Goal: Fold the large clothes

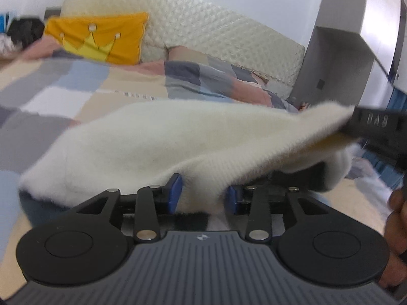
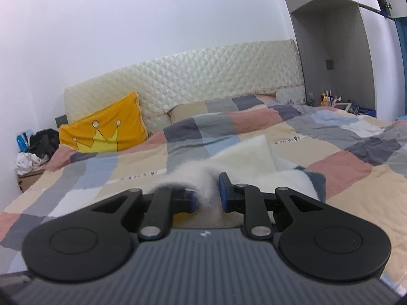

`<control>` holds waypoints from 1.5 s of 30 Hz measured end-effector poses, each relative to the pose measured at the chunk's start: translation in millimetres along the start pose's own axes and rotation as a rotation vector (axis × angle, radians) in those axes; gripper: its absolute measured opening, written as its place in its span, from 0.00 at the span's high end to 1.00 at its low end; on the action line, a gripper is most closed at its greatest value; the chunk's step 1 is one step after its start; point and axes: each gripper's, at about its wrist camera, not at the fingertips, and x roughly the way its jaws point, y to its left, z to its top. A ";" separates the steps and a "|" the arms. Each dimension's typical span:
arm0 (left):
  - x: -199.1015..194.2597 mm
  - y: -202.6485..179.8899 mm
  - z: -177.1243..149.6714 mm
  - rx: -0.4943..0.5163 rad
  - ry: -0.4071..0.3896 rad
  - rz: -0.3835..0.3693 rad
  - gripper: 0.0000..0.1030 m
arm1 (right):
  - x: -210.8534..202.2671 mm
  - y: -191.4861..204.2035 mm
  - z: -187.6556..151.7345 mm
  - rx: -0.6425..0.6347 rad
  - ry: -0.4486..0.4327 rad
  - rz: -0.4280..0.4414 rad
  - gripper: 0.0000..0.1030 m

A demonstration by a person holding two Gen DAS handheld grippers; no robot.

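Left wrist view only: the right gripper (image 1: pixel 356 127) lifts one corner of the white fuzzy garment (image 1: pixel 142 142). Right wrist view only: nightstand clutter (image 2: pixel 35 147). Left gripper (image 1: pixel 203 193) parted, fabric between unpressed pads. Right gripper clenched on fabric. Garment lies on the bed (image 2: pixel 279 142) near its foot edge, long axis crosswise.

Ahead of you a patchwork quilt (image 2: pixel 292 137) covers the bed, an orange crown cushion (image 2: pixel 106 124) leans on the cream quilted headboard (image 2: pixel 203 76), and grey cabinets (image 2: pixel 338 58) stand at its right.
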 end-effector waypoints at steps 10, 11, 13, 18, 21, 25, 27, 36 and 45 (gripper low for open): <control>-1.1 0.7 -2.4 0.062 -0.074 0.201 0.36 | -12.7 5.7 3.4 0.006 -0.024 0.047 0.83; -0.4 0.6 -3.8 0.064 -0.067 0.206 0.36 | -12.7 6.6 2.8 0.000 -0.026 0.046 0.83; 1.9 1.6 -4.8 0.064 -0.054 0.217 0.34 | -11.6 6.4 2.5 -0.005 -0.023 0.037 0.83; -7.6 8.2 -0.4 0.057 -0.123 0.279 0.40 | -4.2 11.3 -3.4 -0.076 -0.002 -0.002 0.83; -13.6 21.7 9.0 0.009 -0.153 0.296 0.55 | 10.8 12.9 -12.1 -0.100 0.098 -0.010 0.83; -17.7 32.9 15.2 -0.042 -0.168 0.320 0.67 | 28.6 17.6 -29.9 -0.093 0.272 0.014 0.82; -18.2 36.6 15.3 -0.063 -0.169 0.326 0.70 | 31.8 25.6 -37.7 -0.127 0.330 0.019 0.82; -53.5 37.1 30.1 -0.125 -0.259 0.275 0.82 | 3.0 23.7 -21.2 -0.119 0.235 0.016 0.87; -138.1 5.0 101.9 -0.124 -0.449 0.183 0.89 | -65.6 29.3 79.9 -0.156 -0.027 0.072 0.89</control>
